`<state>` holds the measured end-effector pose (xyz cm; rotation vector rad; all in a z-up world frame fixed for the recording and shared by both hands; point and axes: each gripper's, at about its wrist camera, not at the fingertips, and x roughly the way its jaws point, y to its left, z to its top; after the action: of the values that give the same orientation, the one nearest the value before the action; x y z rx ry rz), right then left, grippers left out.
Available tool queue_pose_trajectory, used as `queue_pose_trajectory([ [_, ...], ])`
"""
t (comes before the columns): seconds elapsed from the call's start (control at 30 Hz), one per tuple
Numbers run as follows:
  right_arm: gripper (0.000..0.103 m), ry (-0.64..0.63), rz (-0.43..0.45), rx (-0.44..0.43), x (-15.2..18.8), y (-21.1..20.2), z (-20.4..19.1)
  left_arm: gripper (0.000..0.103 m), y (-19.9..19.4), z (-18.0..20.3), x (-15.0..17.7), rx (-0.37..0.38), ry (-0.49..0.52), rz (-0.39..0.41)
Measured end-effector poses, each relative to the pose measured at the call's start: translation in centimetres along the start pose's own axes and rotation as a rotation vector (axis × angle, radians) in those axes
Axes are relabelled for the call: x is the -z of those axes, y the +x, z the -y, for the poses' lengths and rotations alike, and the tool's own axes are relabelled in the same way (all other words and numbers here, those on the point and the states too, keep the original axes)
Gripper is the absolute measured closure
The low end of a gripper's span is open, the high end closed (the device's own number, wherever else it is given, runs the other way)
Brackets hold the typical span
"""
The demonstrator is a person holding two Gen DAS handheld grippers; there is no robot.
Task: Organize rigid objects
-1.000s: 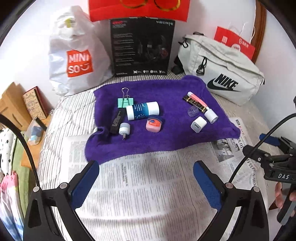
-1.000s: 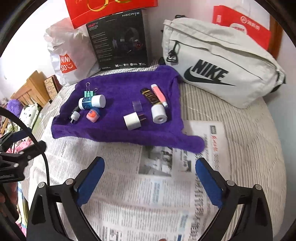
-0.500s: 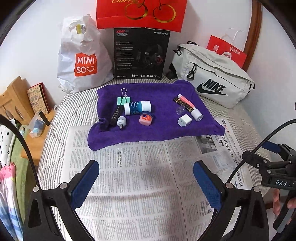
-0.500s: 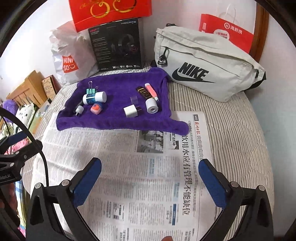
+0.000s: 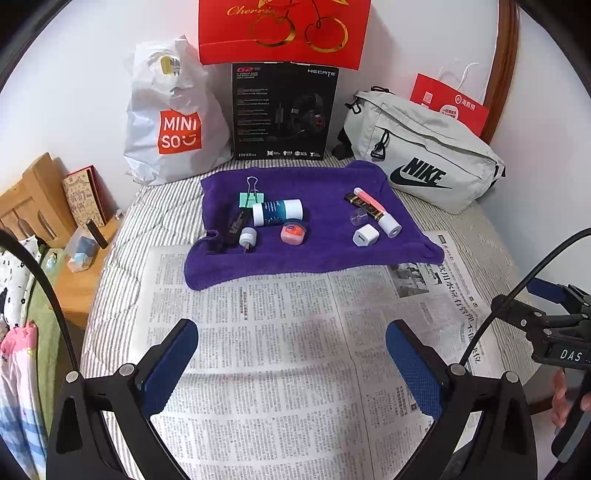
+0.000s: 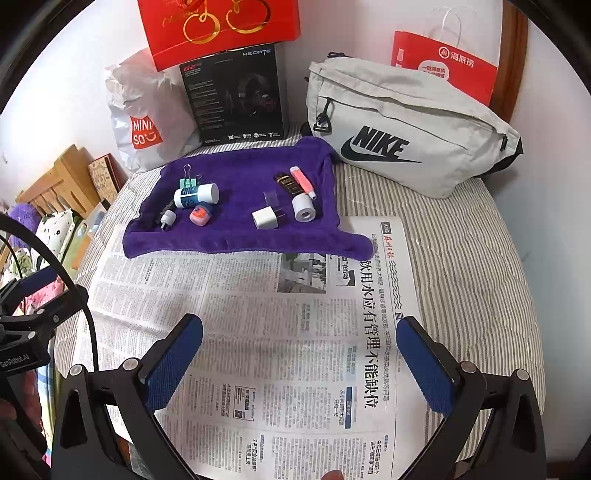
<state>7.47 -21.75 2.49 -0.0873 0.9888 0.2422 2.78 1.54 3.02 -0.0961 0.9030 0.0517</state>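
A purple towel (image 5: 325, 254) (image 6: 236, 240) lies on the bed with several small items on it: a green binder clip (image 5: 251, 197), a blue-and-white tube (image 5: 277, 211), a pink jar (image 5: 293, 233), a white charger cube (image 5: 365, 235) (image 6: 264, 218), a white roll (image 5: 390, 224) (image 6: 304, 208), a pink tube (image 5: 369, 199) and a black stick (image 5: 236, 227). My left gripper (image 5: 291, 354) hangs open over the newspaper (image 5: 295, 350), well short of the towel. My right gripper (image 6: 299, 354) is open too, above the newspaper (image 6: 258, 332), holding nothing.
Against the wall stand a white Miniso bag (image 5: 170, 122), a black headset box (image 5: 282, 110), a red gift bag (image 5: 284, 29) and a grey Nike pouch (image 5: 424, 162). A wooden stand (image 5: 33, 199) with small things sits left of the bed.
Both grippers have pulled back and up from the towel, so the towel and its items look smaller and farther. Nothing on the towel has moved.
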Motion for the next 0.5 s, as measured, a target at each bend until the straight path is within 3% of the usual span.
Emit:
queue_pose_trajectory([
  [0.5, 0.000, 0.006, 0.008, -0.007, 0.09, -0.75, 0.09, 0.000, -0.47, 0.09, 0.12, 0.000, -0.007, 0.009],
])
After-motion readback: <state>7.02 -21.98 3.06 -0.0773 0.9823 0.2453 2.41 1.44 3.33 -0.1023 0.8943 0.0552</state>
